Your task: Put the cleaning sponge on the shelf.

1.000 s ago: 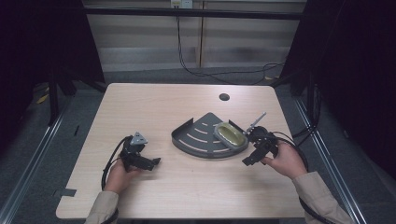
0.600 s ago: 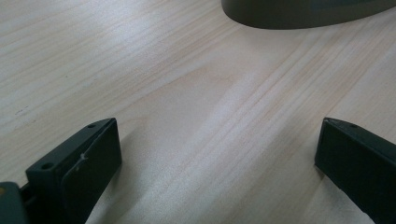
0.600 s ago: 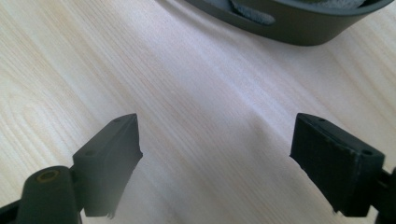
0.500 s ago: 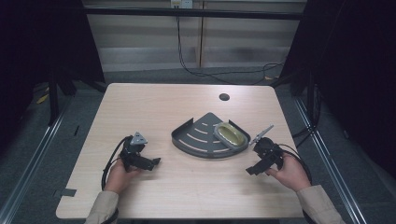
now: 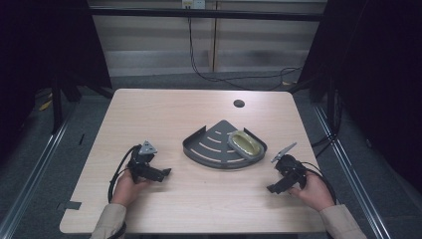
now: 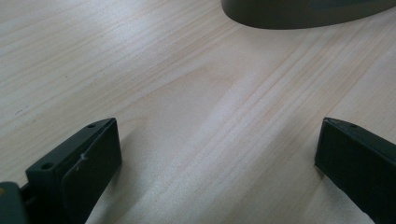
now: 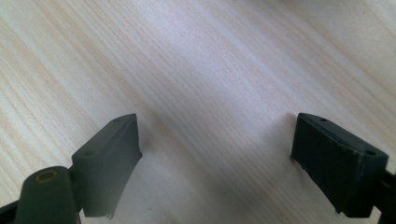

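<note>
Right hand-held gripper (image 5: 279,185) has pulled back from the tray toward the desk's near right corner; a second ago it sat at the tray's right end. Left hand-held gripper (image 5: 160,173) hasn't shifted.

High view: grey fan-shaped tray (image 5: 211,149) sits mid-desk (image 5: 164,109), apex pointing away from the person, curved edge toward them, long axis left-right across the desk. Yellow-green oval dish (image 5: 245,143) lies in the tray's right part, long axis running diagonally. Left unit is near the tray's left end, jaws aimed right toward it; right unit is well apart from the tray, jaws aimed at the person's side. Small dark hole (image 5: 239,103) in the desk behind the tray.

Left gripper view: jaws spread wide, nothing between them, bare wood under them. Tray's curved outer wall (image 6: 303,11) shows at the top edge; the dish can't be seen from here.

Right gripper view: jaws also spread wide, empty, close over wood grain (image 7: 210,70).
</note>
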Motion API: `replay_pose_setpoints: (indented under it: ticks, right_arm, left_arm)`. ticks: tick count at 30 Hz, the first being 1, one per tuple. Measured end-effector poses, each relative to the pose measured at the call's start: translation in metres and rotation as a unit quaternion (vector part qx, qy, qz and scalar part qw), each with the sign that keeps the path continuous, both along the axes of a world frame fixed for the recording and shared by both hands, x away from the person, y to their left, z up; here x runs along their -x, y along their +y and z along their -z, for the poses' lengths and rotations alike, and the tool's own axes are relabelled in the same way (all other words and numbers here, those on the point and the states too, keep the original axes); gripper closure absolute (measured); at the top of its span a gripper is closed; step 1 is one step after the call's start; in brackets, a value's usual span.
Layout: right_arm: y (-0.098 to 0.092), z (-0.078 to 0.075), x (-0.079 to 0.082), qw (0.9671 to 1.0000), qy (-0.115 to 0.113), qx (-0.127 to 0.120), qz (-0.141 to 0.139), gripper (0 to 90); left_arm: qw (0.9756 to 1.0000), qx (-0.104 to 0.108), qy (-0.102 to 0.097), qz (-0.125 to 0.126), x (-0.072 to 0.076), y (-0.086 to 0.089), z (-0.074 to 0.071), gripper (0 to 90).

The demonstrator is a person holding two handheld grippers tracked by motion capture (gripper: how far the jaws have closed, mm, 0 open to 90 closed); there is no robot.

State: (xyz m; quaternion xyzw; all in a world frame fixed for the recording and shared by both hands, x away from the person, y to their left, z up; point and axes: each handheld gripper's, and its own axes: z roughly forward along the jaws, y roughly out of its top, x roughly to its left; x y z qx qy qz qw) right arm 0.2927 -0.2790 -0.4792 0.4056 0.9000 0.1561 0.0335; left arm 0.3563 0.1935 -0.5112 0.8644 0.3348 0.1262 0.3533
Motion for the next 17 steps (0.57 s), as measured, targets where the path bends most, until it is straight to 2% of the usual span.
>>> replay_pose_setpoints:
  ticks: [2,7,17]
  right_arm:
    - [-0.003,0.001,0.002,0.9999,-0.009,-0.010,0.005,14.0]
    - [-0.007,0.005,0.011,0.9990,-0.042,-0.015,-0.011,12.0]
    - [-0.012,0.007,0.014,0.9983,-0.055,-0.022,-0.003,10.6]
  left_arm:
    - [1.0000,0.000,0.000,0.000,0.000,0.000,0.000,0.0]
    - [1.0000,0.000,0.000,0.000,0.000,0.000,0.000,0.0]
    - [1.0000,0.000,0.000,0.000,0.000,0.000,0.000,0.0]
